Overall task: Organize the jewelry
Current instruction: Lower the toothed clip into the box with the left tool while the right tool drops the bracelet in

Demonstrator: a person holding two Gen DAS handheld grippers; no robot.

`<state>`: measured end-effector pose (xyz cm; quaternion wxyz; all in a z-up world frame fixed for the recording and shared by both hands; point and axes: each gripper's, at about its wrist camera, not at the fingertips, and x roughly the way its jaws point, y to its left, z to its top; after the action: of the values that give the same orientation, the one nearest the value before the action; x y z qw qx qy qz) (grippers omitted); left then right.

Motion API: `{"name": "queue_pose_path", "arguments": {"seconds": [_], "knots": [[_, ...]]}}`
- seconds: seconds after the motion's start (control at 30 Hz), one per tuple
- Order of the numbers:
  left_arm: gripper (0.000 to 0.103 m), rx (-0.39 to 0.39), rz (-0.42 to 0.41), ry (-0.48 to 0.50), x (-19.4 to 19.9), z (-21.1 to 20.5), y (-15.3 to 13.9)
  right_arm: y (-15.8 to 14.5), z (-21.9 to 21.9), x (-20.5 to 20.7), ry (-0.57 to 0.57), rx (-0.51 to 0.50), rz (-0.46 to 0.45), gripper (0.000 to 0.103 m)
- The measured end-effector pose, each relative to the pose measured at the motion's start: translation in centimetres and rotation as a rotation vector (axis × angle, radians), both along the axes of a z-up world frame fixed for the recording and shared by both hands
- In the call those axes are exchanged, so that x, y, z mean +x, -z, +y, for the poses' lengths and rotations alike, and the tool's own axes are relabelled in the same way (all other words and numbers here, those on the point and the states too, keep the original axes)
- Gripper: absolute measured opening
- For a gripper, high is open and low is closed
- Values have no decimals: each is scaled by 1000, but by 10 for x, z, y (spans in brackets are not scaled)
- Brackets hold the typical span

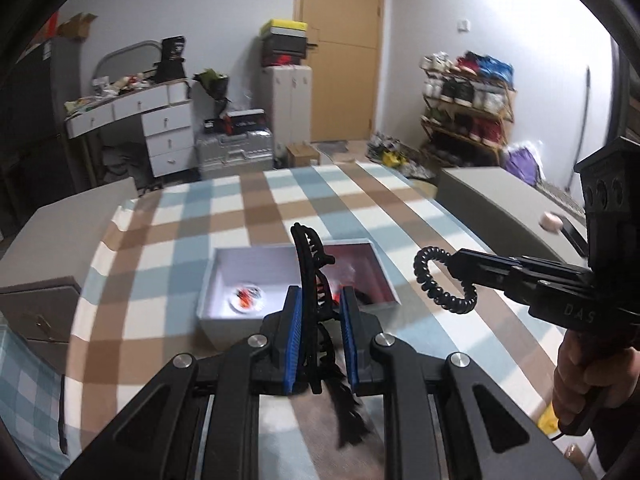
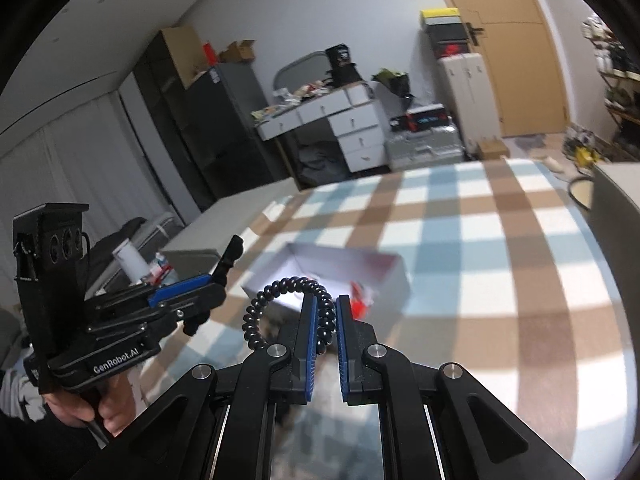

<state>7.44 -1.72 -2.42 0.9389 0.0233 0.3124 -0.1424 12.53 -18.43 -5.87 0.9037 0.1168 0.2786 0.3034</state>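
Note:
My left gripper (image 1: 320,298) is shut on a black hair clip (image 1: 308,256) that stands up between its blue pads, above the near edge of a white open box (image 1: 224,322). The box lies on a checked bedcover (image 1: 192,220) and holds a small white round piece with red and black bits (image 1: 246,297). To the right, my right gripper (image 1: 460,270) is shut on a black spiral hair tie (image 1: 420,276). In the right wrist view the right gripper (image 2: 328,304) pinches the hair tie (image 2: 288,281) over the box (image 2: 384,276). The left gripper (image 2: 218,280) holds the clip (image 2: 232,256) at left.
Grey low cabinets (image 1: 500,192) flank the bed on both sides. Beyond its far edge stand a white drawer desk (image 1: 168,132), a silver suitcase (image 1: 236,152), a wooden door (image 1: 344,52) and a shoe rack (image 1: 468,100). A person's hand (image 1: 576,376) grips the right handle.

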Motion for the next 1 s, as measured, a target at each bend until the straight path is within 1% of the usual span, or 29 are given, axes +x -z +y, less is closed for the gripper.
{"name": "queue_pose_path", "arguments": {"seconds": [0.17, 0.23, 0.47, 0.63, 0.83, 0.87, 0.93, 1.0], "knots": [[14, -40, 12, -3, 17, 12, 6, -8, 23, 32, -27, 13, 3, 9], [14, -61, 27, 2, 27, 16, 10, -6, 29, 45, -30, 21, 20, 9], [14, -138, 93, -2, 48, 24, 19, 4, 41, 71, -26, 18, 56, 9], [14, -144, 135, -20, 63, 24, 30, 13, 45, 85, -15, 6, 79, 9], [13, -187, 204, -38, 73, 27, 41, 26, 51, 98, -3, -30, 102, 9], [13, -194, 207, -36, 74, 27, 41, 28, 52, 99, -3, -34, 108, 9], [14, -171, 200, -50, 74, 23, 42, 32, 54, 102, -6, -37, 117, 9], [13, -171, 200, -47, 77, 20, 41, 35, 56, 105, -8, -44, 118, 9]]}}
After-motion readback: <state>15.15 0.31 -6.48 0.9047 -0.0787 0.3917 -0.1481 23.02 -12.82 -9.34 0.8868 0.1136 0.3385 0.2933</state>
